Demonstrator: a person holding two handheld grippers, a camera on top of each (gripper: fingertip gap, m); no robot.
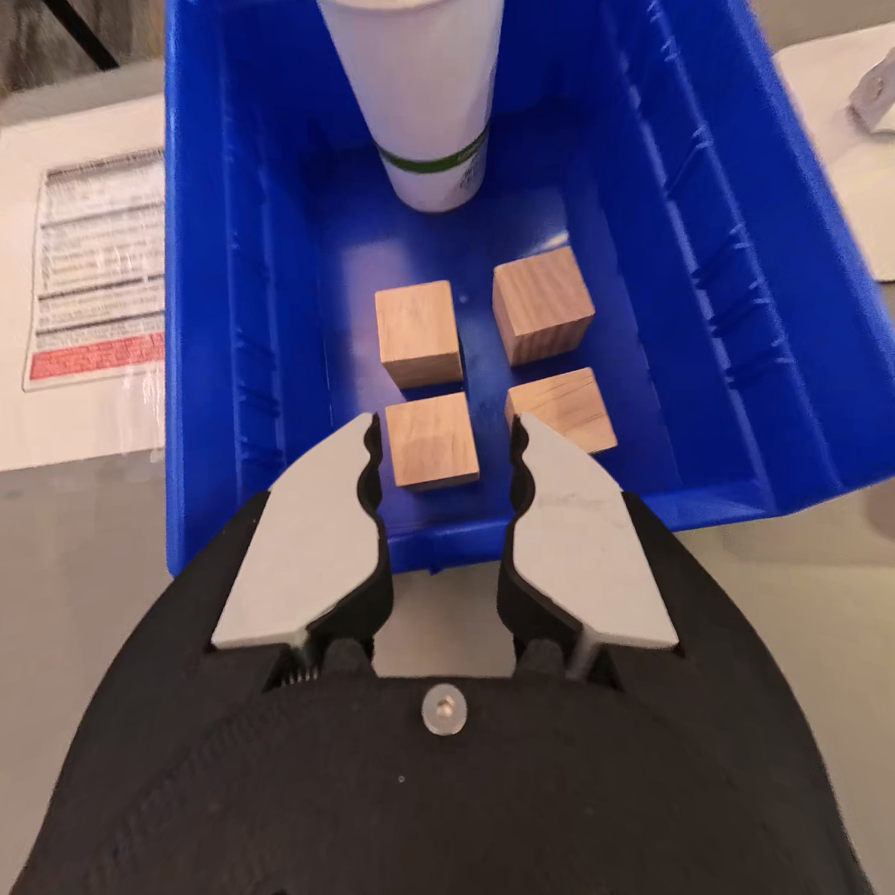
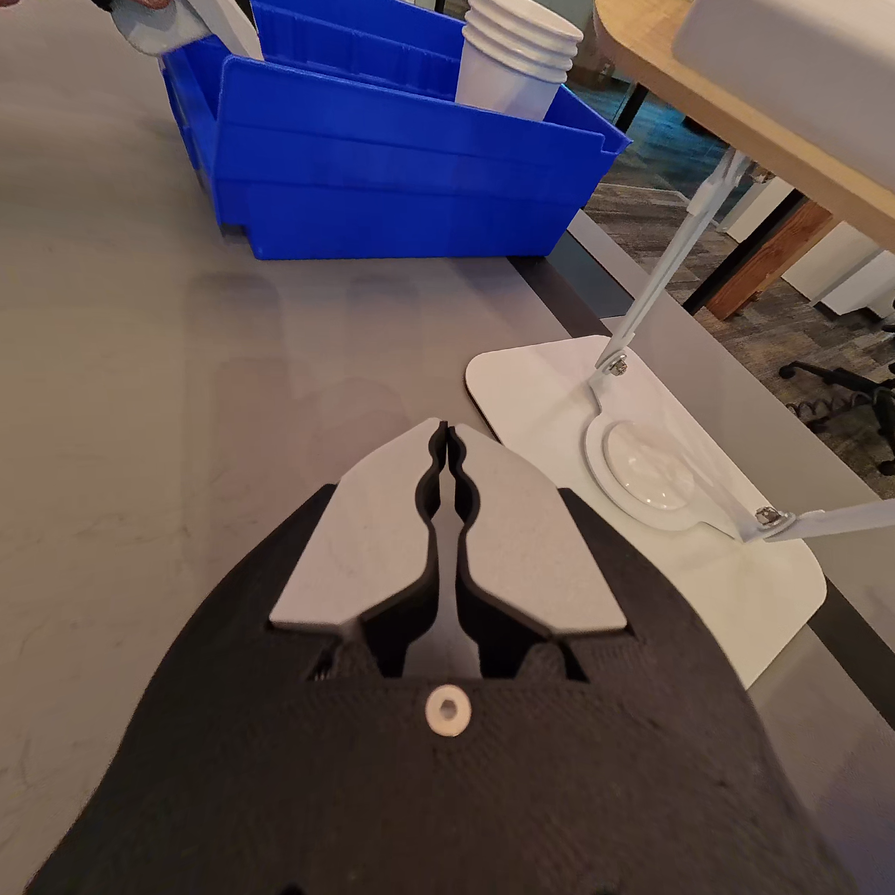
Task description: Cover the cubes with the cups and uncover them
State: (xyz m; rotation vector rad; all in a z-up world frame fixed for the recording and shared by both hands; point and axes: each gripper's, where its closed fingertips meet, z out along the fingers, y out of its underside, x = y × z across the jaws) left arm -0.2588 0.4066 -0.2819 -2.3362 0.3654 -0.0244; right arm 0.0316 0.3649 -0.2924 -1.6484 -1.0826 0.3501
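A smooth grey tabletop [image 2: 145, 339] fills both views, with patterned carpet and wooden furniture legs beyond its right edge. A deep blue plastic bin [image 1: 678, 242] sits on the tabletop. Inside it, four light wooden cubes [image 1: 419, 334] stand in a two-by-two square on the bin floor, near its front wall, each apart from its neighbours and all uncovered. Behind them, toward the back wall, stands a nested stack of tall white paper cups [image 1: 426, 97], mouth up, with a green band near the base.

The left gripper [image 1: 445, 421] hangs over the front wall of the bin, its grey fingers spread wide and holding nothing; the front-left cube shows in the gap between them. The right gripper [image 2: 446, 428] hovers above bare tabletop, well apart from the bin, its fingers pressed together and empty. Beside it, at the right edge of the tabletop, lies a white flat stand base [image 2: 532, 387] with thin metal struts. A printed sheet [image 1: 97, 271] lies left of the bin.

No cube appears covered yet. The likely step is reaching past the cubes for the cup stack. Doing it well probably means passing above the cubes without nudging them, gripping the top cup's wall lightly so the paper does not crush, and steadying the stack so only one cup lifts away.
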